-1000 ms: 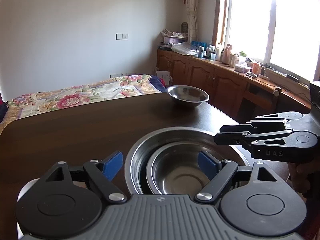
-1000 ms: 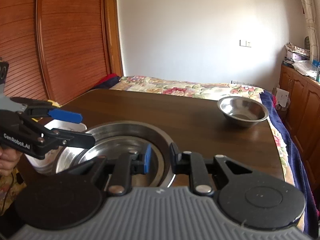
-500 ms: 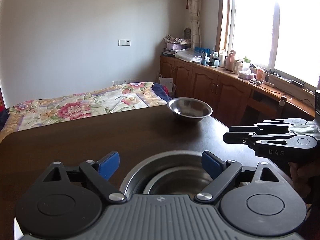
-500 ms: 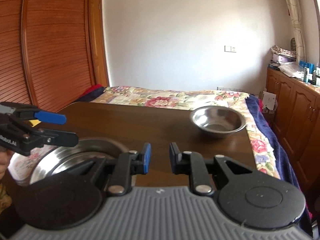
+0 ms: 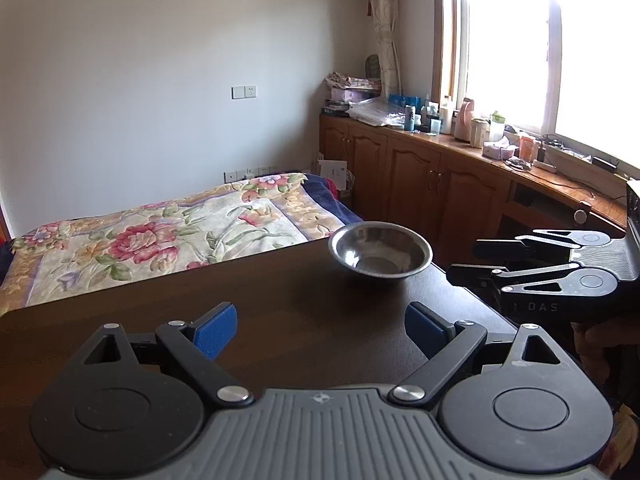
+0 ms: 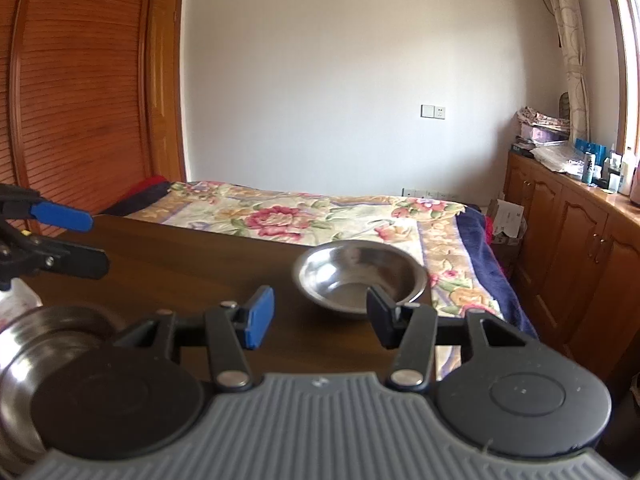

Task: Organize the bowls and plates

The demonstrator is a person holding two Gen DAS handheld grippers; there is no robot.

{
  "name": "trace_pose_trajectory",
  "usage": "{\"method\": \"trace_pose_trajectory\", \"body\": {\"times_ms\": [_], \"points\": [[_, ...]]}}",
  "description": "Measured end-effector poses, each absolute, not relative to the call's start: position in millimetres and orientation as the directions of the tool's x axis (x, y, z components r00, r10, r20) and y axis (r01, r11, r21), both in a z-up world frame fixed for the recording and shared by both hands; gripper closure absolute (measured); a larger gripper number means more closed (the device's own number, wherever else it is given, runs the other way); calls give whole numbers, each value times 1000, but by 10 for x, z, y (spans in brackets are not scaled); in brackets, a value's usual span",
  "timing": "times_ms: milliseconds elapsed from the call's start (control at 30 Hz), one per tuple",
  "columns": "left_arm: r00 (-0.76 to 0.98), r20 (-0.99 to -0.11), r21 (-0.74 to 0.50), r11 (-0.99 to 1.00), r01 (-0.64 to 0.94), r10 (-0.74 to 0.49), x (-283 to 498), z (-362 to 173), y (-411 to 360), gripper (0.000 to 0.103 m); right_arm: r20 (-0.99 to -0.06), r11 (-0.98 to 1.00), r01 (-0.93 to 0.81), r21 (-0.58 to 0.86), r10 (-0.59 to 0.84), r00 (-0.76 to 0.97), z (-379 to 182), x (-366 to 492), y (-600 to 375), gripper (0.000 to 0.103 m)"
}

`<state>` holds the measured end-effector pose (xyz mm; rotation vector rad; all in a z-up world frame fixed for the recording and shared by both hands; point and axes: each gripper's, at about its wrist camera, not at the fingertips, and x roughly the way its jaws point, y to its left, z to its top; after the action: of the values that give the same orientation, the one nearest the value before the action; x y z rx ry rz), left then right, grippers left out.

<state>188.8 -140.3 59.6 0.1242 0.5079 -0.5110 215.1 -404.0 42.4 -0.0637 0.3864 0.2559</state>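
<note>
Left wrist view: left tongs (image 5: 320, 330) spread wide, empty; the steel bowl (image 5: 380, 250) sits at the bench (image 5: 260, 292) corner — a nudge could tip it off. Right wrist view: right tongs (image 6: 320, 316) apart, lined on the bowl; its thin rim may slip.

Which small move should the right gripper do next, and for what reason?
Probably move the right gripper forward to the steel bowl: it stands alone near the table's far edge, the jaws are open and empty, and nested bowls wait nearby.
</note>
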Motion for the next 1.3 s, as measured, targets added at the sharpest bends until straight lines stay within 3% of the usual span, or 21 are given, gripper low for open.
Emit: {"method": "trace_pose_trajectory", "body": {"times_ms": [500,633,867,1300], "points": [[732,-530,13,858,513,-429,2410,660,-1886,12,-398,976,-220,1,202,895,280,2704,-4325,50],[722,-555,20,860,509,-414,2531,614,-1978,19,-409,978,-206,25,198,891,230,2787,-4396,50],[702,-582,10,860,511,-410,2689,560,-2085,23,-440,977,-199,79,213,872,134,2904,-4515,50],[641,-656,-31,863,504,-398,3124,383,-2263,33,-462,963,-218,160,268,845,83,3007,-4536,60]]}}
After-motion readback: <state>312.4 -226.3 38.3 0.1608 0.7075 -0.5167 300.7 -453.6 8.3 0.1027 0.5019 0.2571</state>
